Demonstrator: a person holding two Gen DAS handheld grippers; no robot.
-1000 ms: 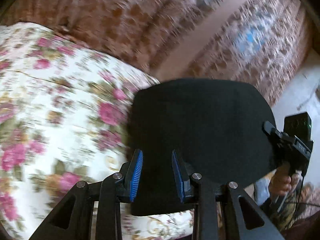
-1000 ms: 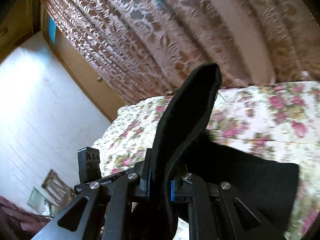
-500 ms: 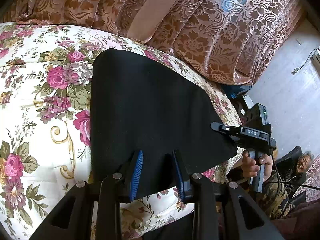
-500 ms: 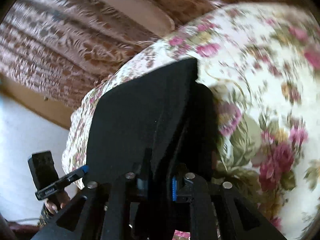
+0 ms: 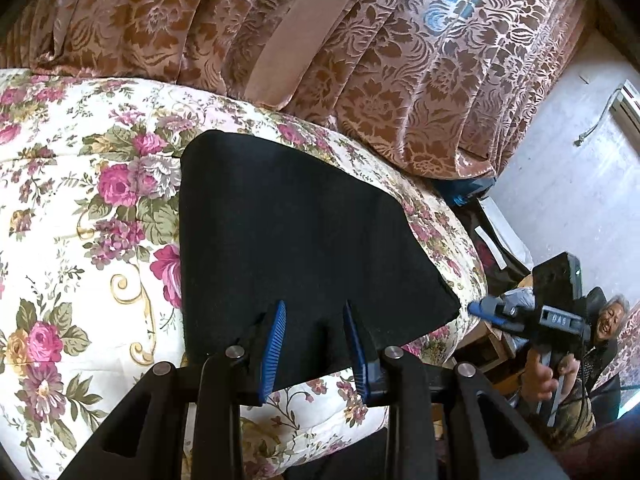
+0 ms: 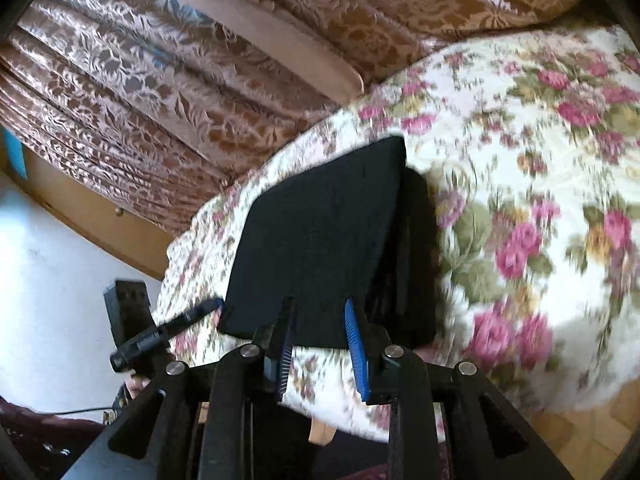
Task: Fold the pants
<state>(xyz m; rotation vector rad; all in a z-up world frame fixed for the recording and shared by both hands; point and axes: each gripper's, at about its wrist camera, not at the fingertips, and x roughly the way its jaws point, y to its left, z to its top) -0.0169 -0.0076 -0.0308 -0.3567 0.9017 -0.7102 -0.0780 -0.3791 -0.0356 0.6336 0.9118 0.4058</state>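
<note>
The black pants [image 5: 296, 240] lie folded flat in a compact stack on the floral bedspread [image 5: 80, 240], near the bed's front edge. My left gripper [image 5: 314, 312] is open, its blue pads just above the stack's near edge, holding nothing. The right gripper [image 5: 486, 310] shows at the stack's right corner in the left wrist view. In the right wrist view the pants [image 6: 320, 240] show stacked layers on their right side, and my right gripper [image 6: 320, 308] is open at their near edge. The left gripper [image 6: 204, 308] shows at the stack's left corner there.
Brown floral curtains [image 5: 360, 60] hang behind the bed. A seated person [image 5: 612, 320] is at the far right by the white wall. Wooden floor [image 6: 580, 440] shows below the bed's edge in the right wrist view.
The right gripper let go of the pants fold and opened; the fold now lies flat on the stack. Both grippers have drawn back slightly toward the bed's front edge.
</note>
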